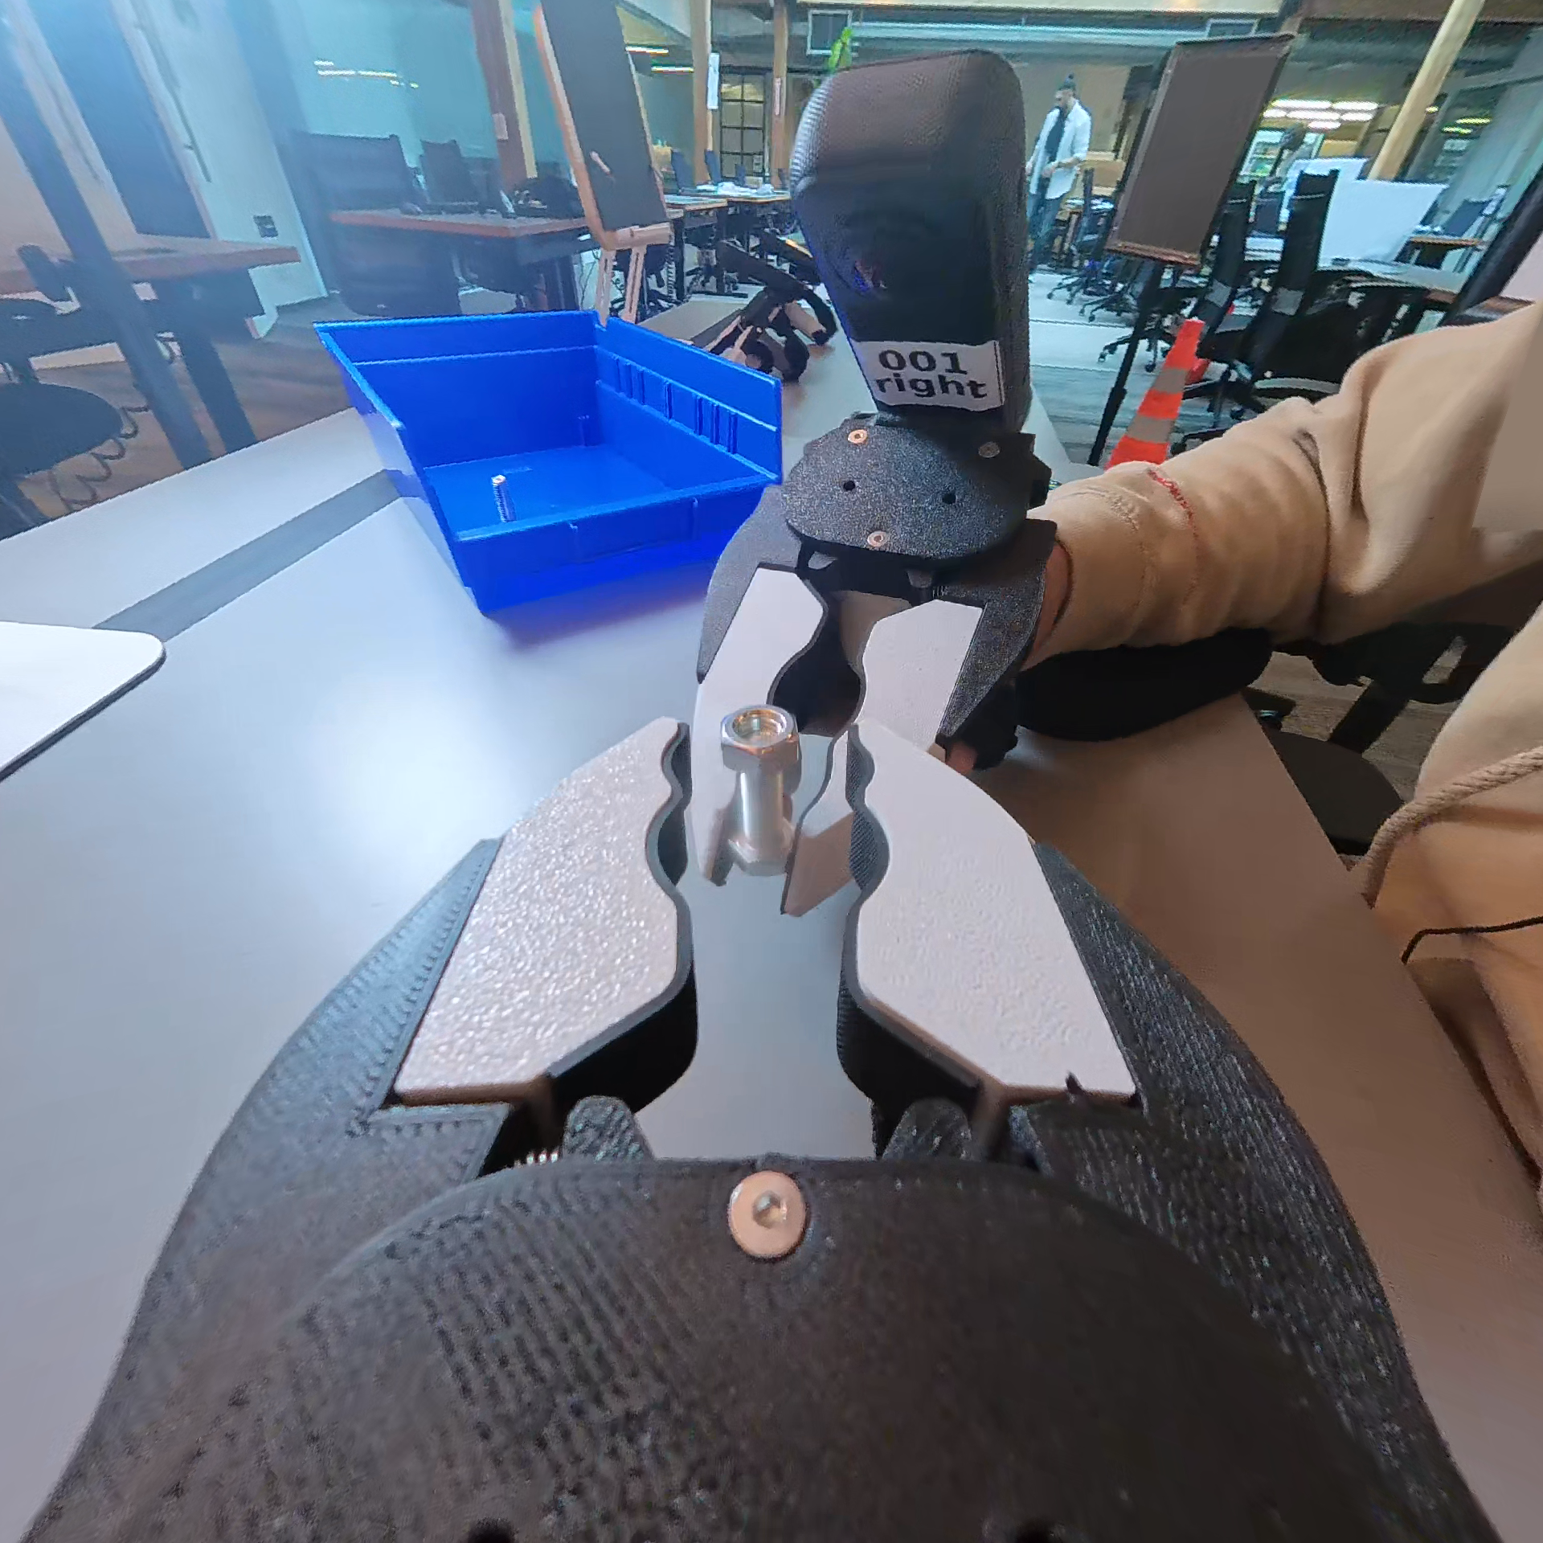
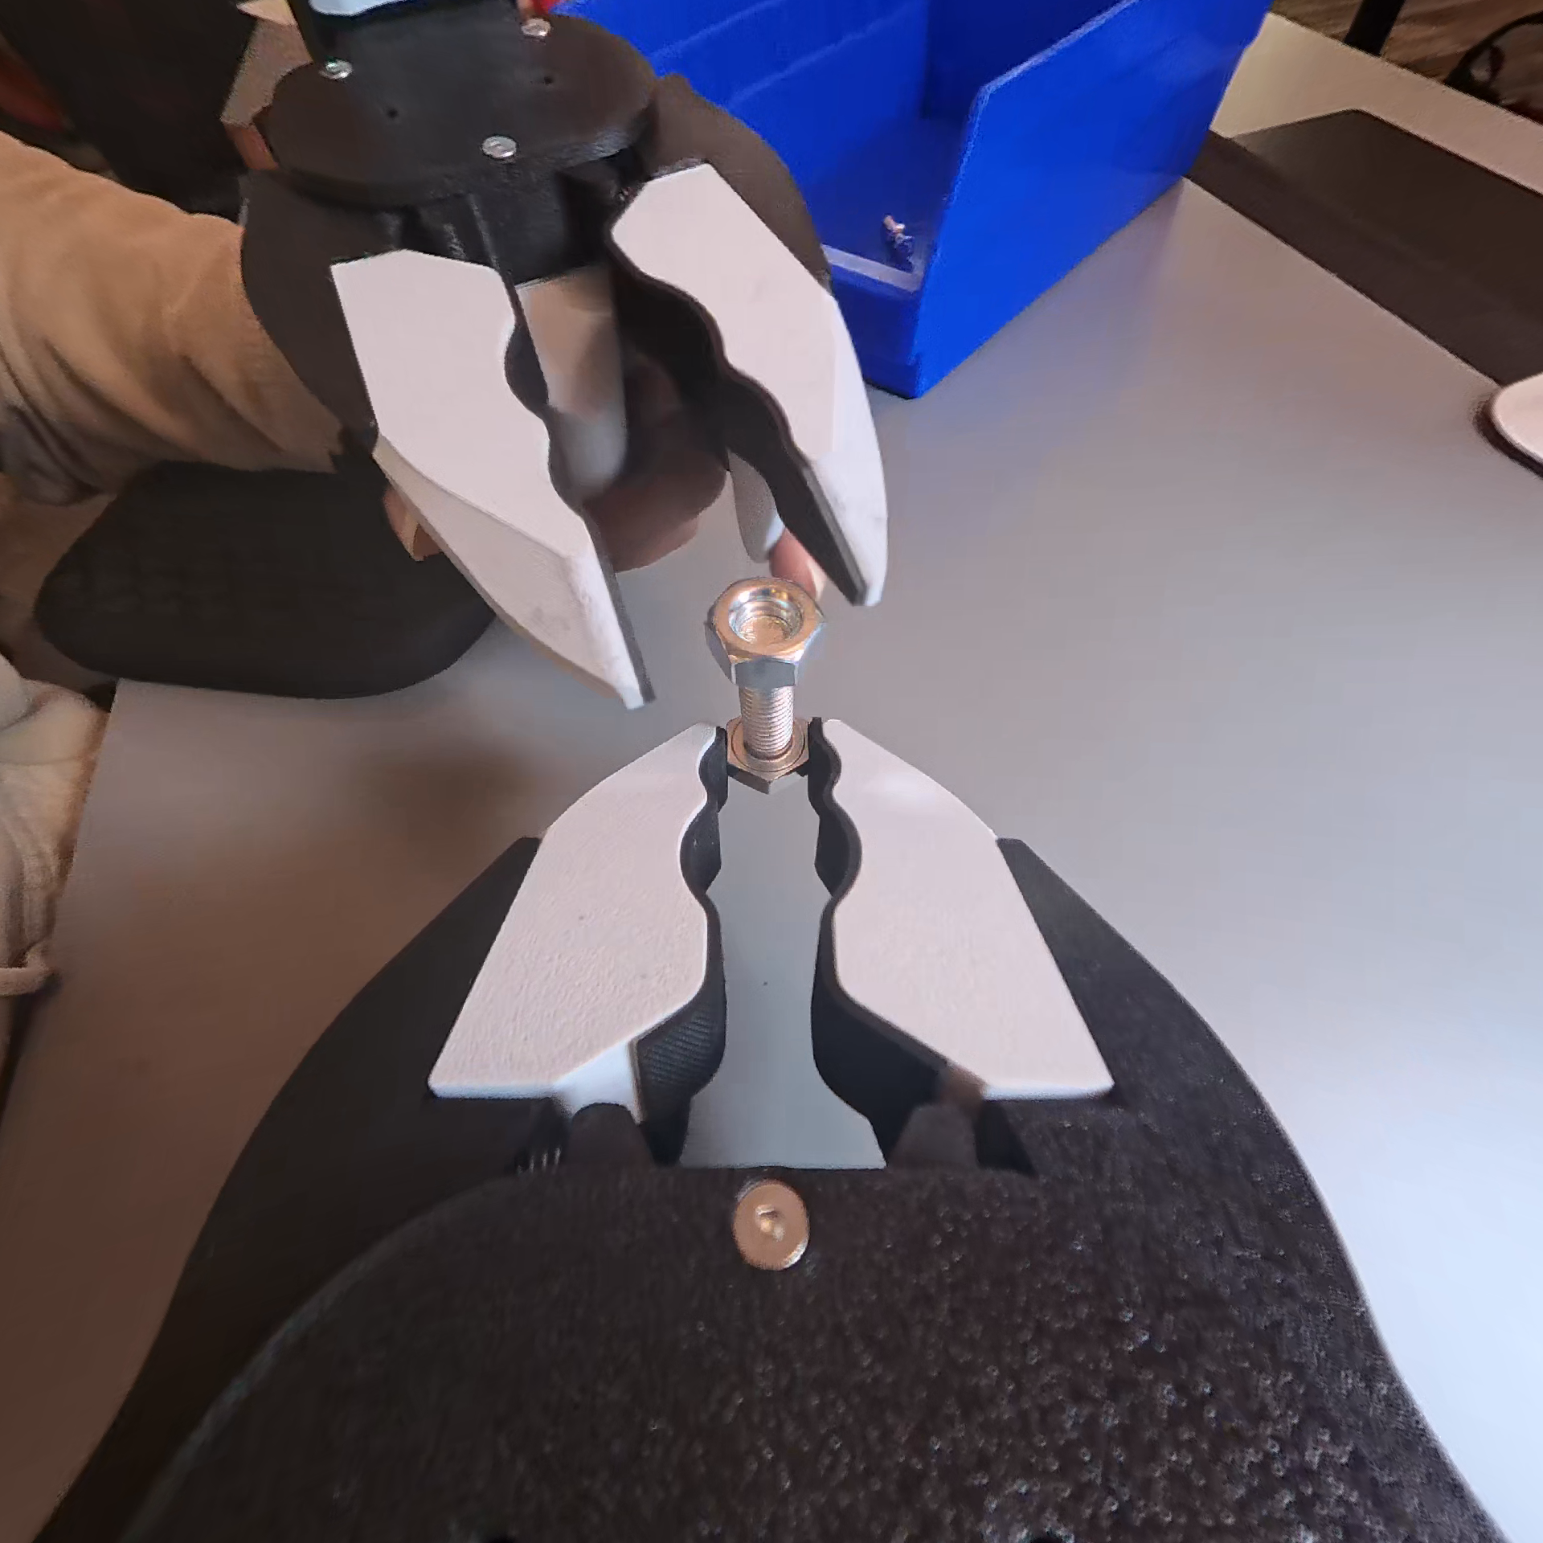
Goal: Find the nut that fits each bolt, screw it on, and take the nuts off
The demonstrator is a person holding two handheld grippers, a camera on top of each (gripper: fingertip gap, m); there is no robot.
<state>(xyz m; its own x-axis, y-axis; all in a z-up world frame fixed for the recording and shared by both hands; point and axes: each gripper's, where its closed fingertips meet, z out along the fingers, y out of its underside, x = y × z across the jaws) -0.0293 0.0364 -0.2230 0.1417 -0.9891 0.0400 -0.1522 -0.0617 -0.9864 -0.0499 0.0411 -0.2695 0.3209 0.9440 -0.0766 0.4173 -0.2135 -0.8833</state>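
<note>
Right wrist view shows my right tongs [image 2: 766,735] clamped on the hexagonal head of a silver threaded steel bolt [image 2: 766,725], which stands upright on the pale grey bench [image 2: 1169,668]. A shiny hexagonal steel nut [image 2: 766,633] sits at the top of its thread, bore facing up. My left tongs [image 2: 743,643] hover just beyond that nut, their white-faced jaws spread apart and gripping nothing, one tip on either side of it.

From the left wrist view, the bolt [image 1: 756,814] and nut [image 1: 758,735] stand just past my left fingertips [image 1: 668,751], with the right tongs [image 1: 756,868] reaching in from the far side. The fingers have pebbled white faces with wavy black inner edges on ribbed black printed bodies. A blue plastic bin [image 1: 551,467] sits farther back on the bench, holding a small upright screw [image 1: 499,497].
</note>
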